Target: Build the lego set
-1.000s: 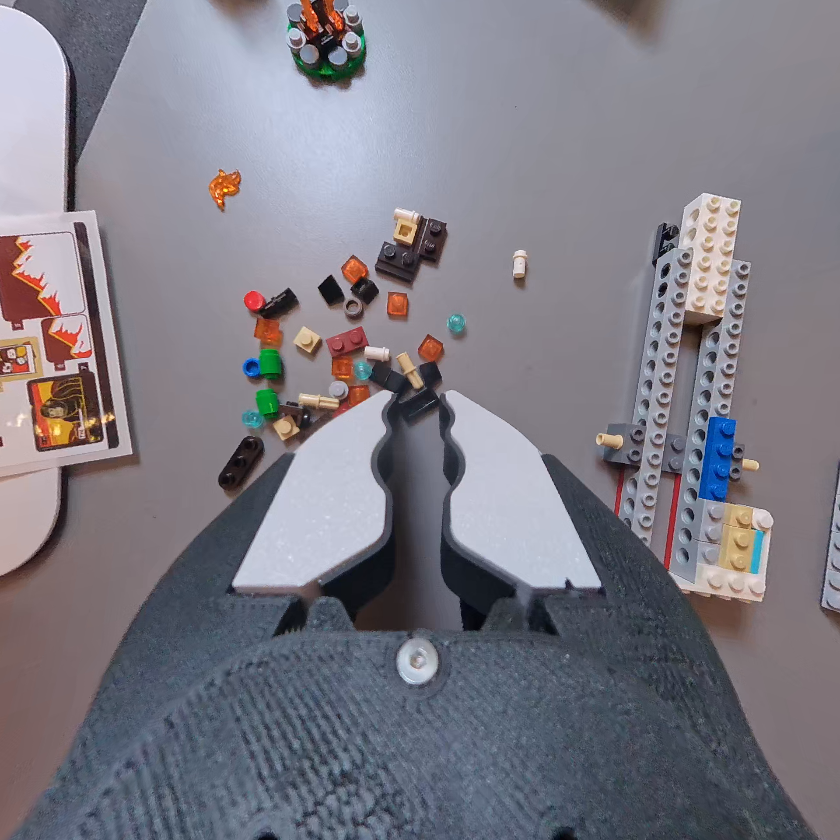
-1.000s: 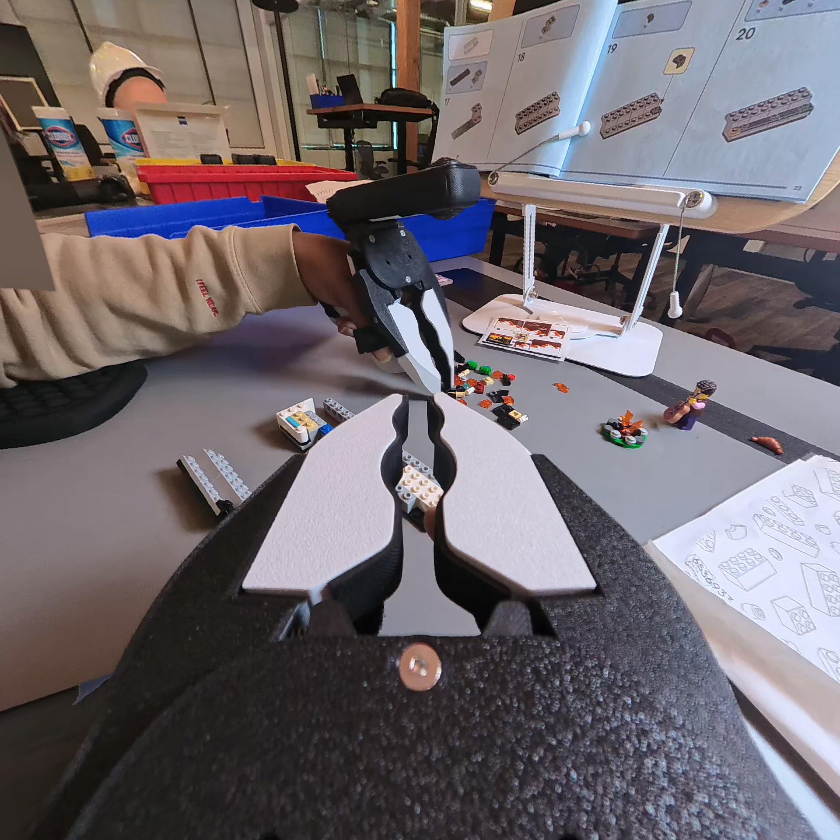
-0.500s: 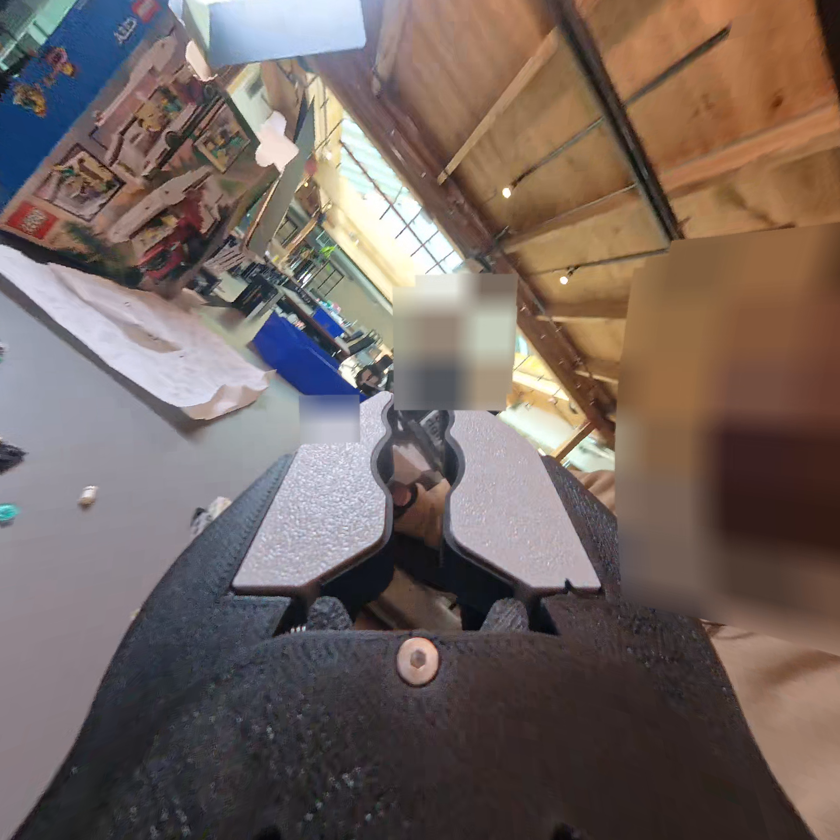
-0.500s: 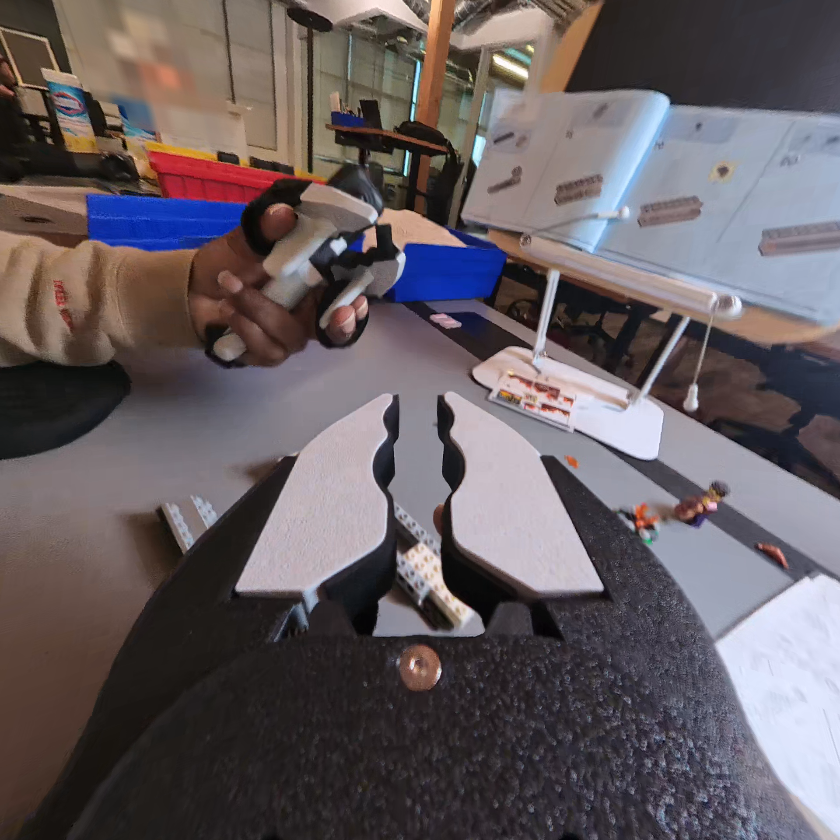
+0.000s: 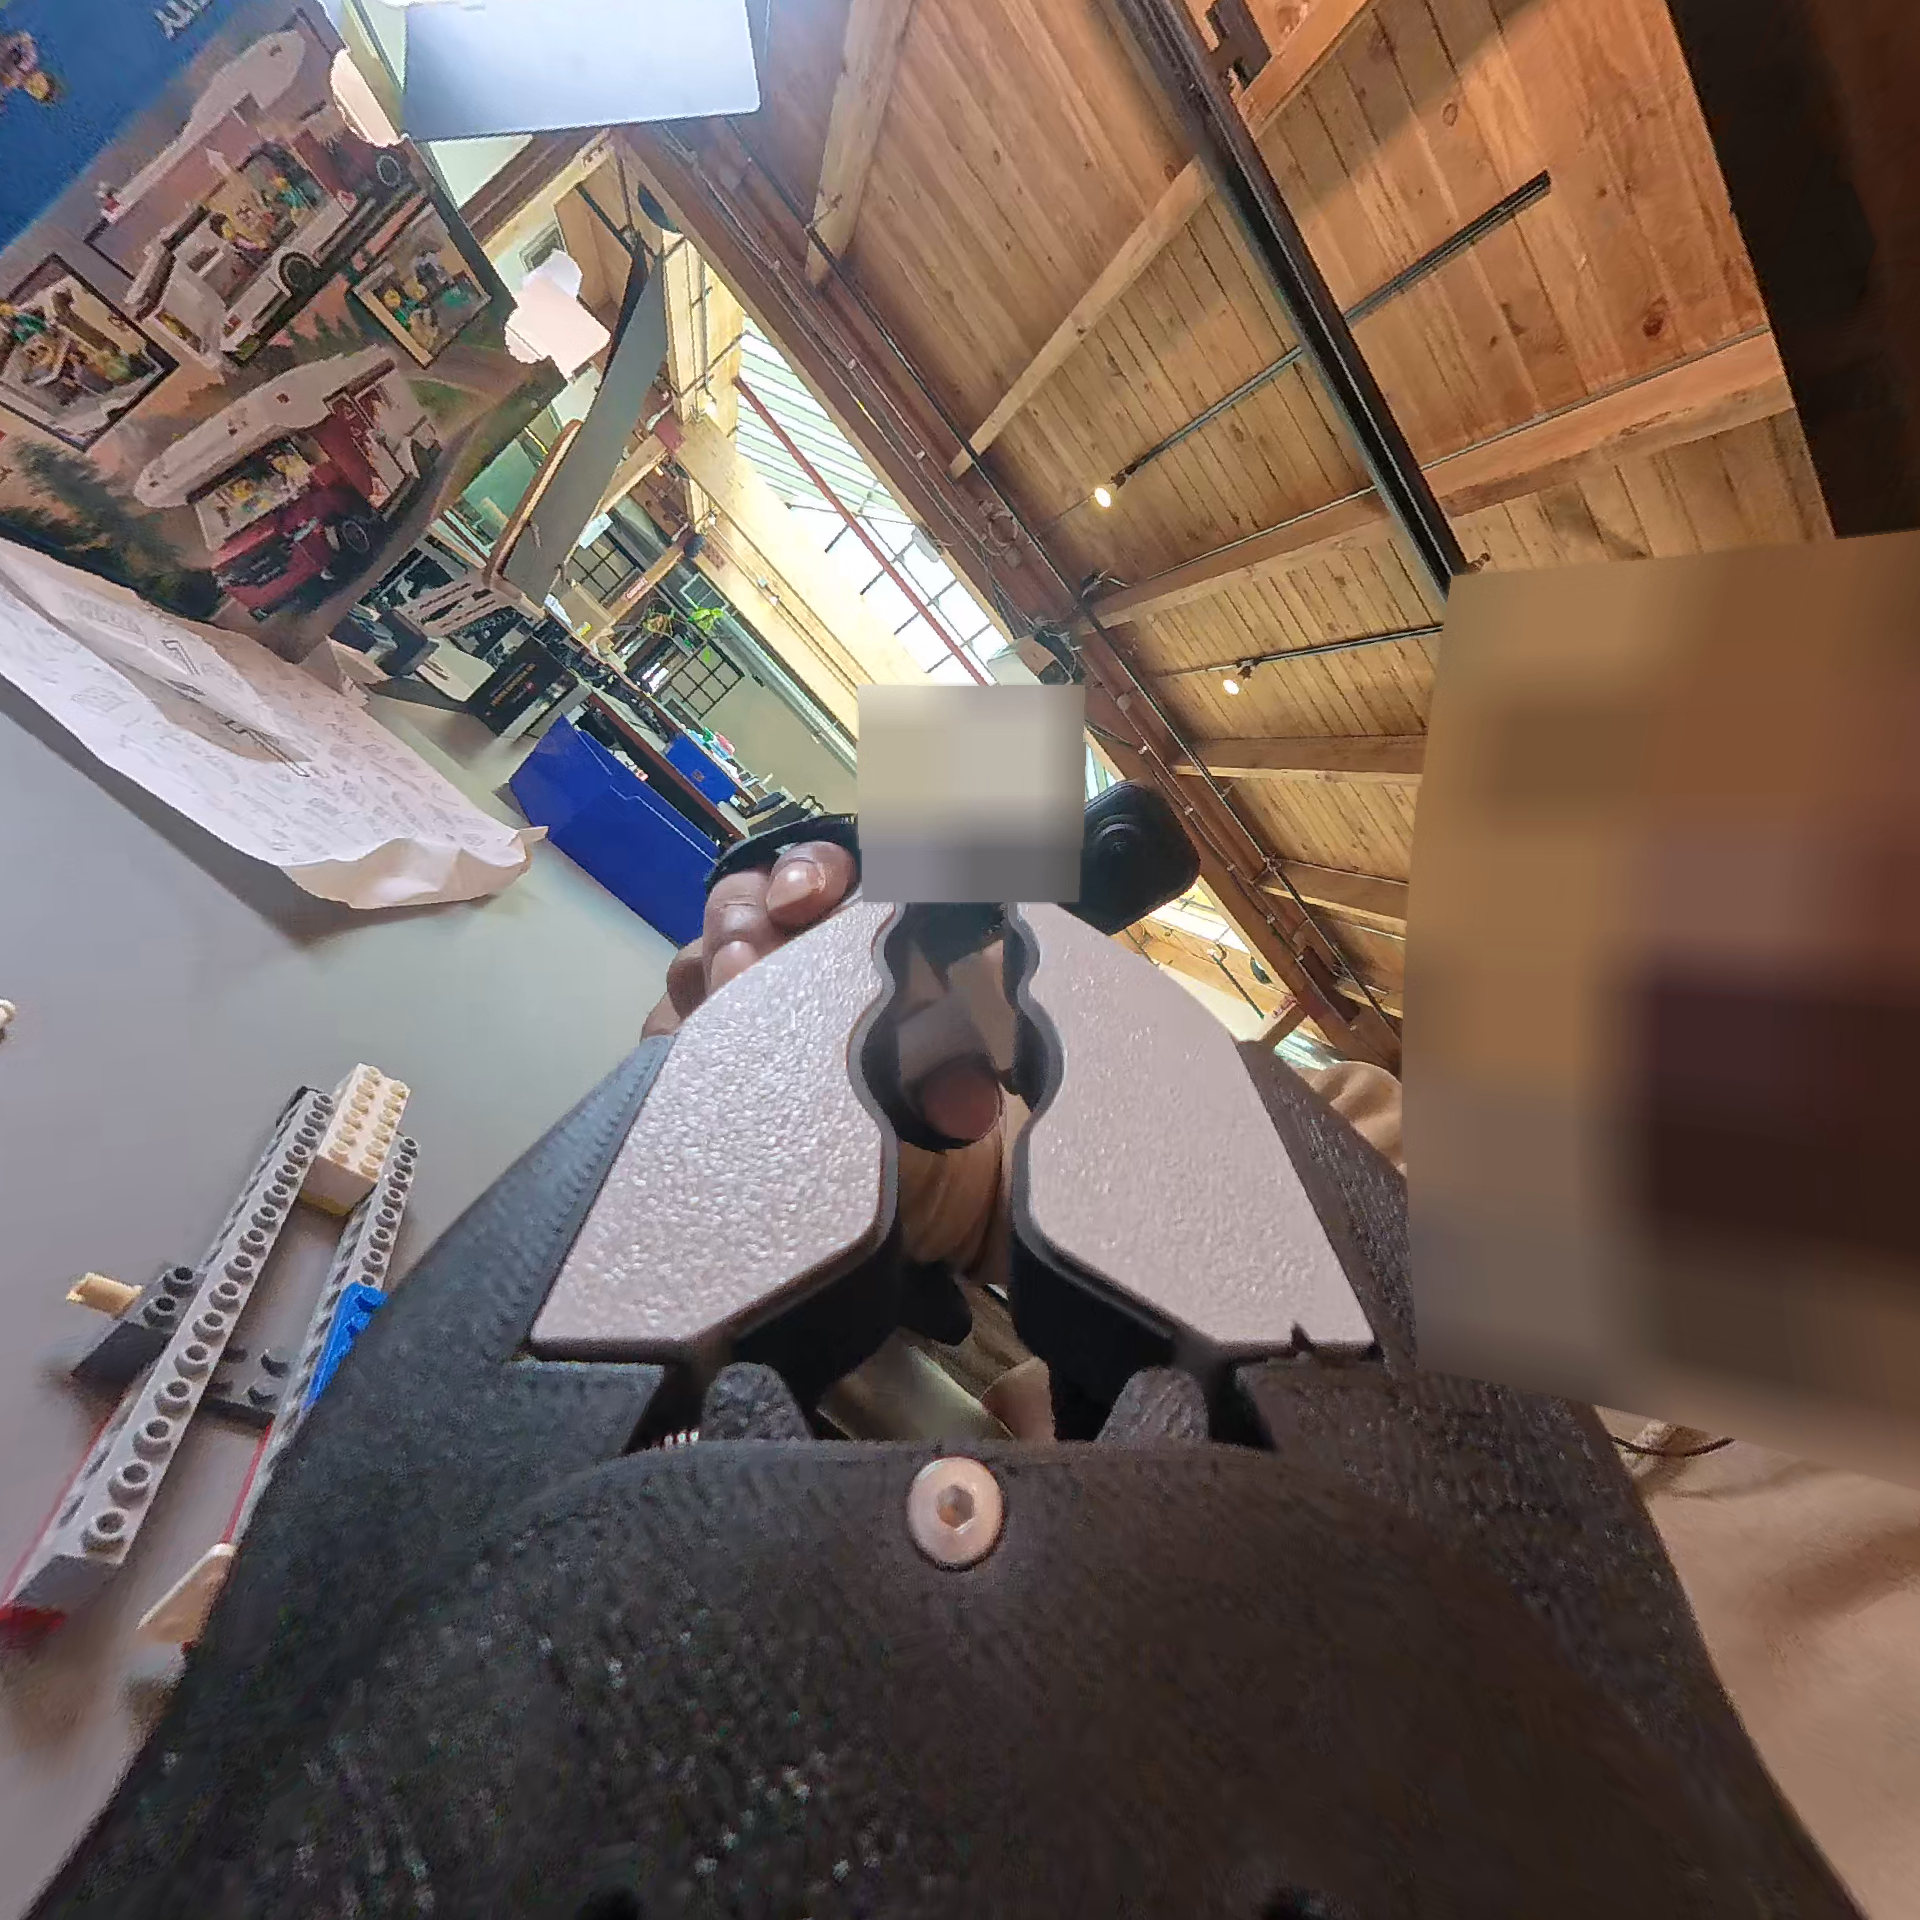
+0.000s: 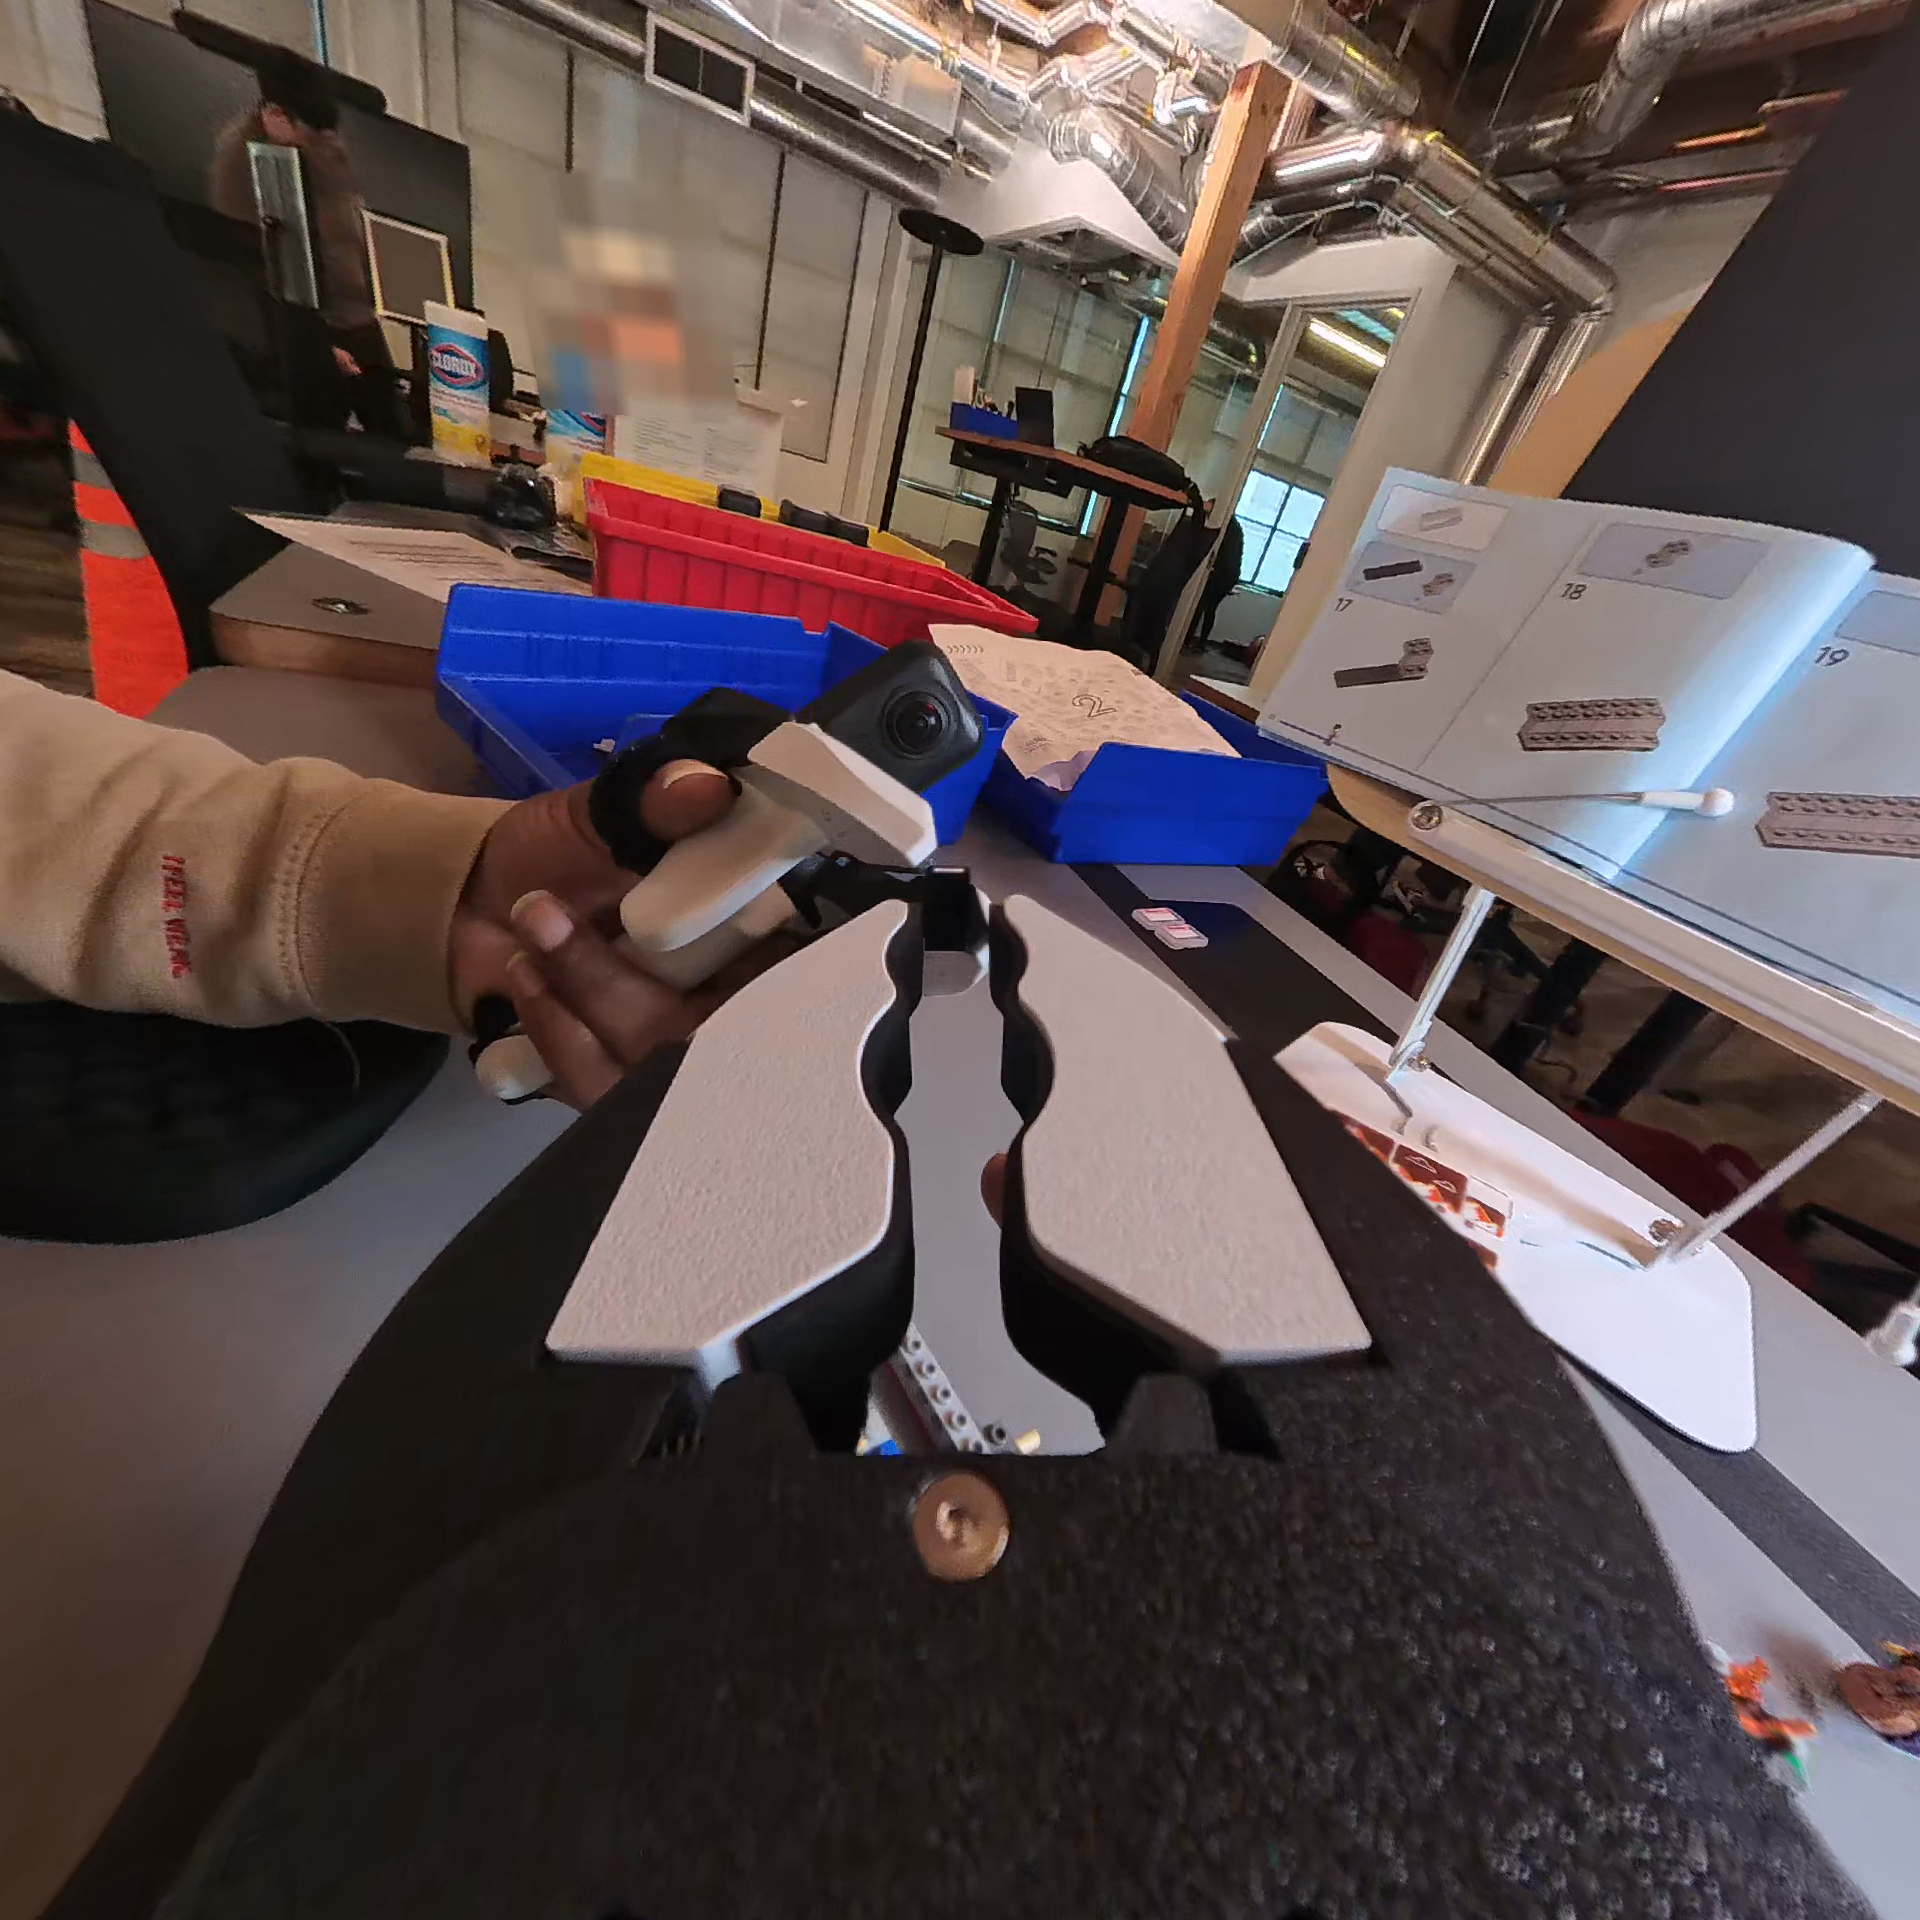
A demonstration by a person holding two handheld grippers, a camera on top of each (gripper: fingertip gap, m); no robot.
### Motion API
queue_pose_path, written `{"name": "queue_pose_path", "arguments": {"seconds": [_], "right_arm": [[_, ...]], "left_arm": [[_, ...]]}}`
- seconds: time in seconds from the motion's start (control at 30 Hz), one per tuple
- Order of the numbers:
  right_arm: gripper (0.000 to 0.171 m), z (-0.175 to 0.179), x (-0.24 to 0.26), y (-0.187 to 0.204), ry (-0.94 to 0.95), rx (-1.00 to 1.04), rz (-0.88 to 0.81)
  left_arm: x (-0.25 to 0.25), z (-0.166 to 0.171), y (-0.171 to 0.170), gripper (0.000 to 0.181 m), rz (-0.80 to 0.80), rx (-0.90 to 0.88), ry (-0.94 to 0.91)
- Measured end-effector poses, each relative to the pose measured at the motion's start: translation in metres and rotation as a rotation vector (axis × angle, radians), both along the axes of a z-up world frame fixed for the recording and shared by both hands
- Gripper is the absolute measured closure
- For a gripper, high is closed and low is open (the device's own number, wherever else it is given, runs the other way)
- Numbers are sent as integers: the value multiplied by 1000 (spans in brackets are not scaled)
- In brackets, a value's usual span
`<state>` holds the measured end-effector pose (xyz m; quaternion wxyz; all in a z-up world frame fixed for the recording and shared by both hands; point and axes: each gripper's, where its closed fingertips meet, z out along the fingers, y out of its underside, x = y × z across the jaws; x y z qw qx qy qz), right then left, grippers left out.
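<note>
While both our grippers, left [image 5: 951,914] and right [image 6: 951,914], hang slightly parted, neither visibly grips anything. Two grey beams [image 5: 197,1340] lie near left; two blue bins [image 6: 623,665] sit far.

You have swung your left gripper [image 5: 951,914] up from the pile of loose pieces, so it now faces your right gripper [image 6: 951,909] tip to tip above the table. Your right gripper has lifted off the grey beam assembly [image 5: 239,1309], which now lies low and near.
</note>
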<state>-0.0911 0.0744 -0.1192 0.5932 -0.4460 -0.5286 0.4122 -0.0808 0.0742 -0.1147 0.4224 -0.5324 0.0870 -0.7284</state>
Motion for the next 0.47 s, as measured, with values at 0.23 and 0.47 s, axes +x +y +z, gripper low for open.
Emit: {"name": "queue_pose_path", "arguments": {"seconds": [0.23, 0.47], "right_arm": [[163, -8, -2, 2, -30, 12, 1], [163, -53, 22, 38, -422, -58, -48]], "left_arm": [[-1, -7, 3, 164, 17, 0, 49], [-21, -26, 22, 161, 262, 126, 362]]}}
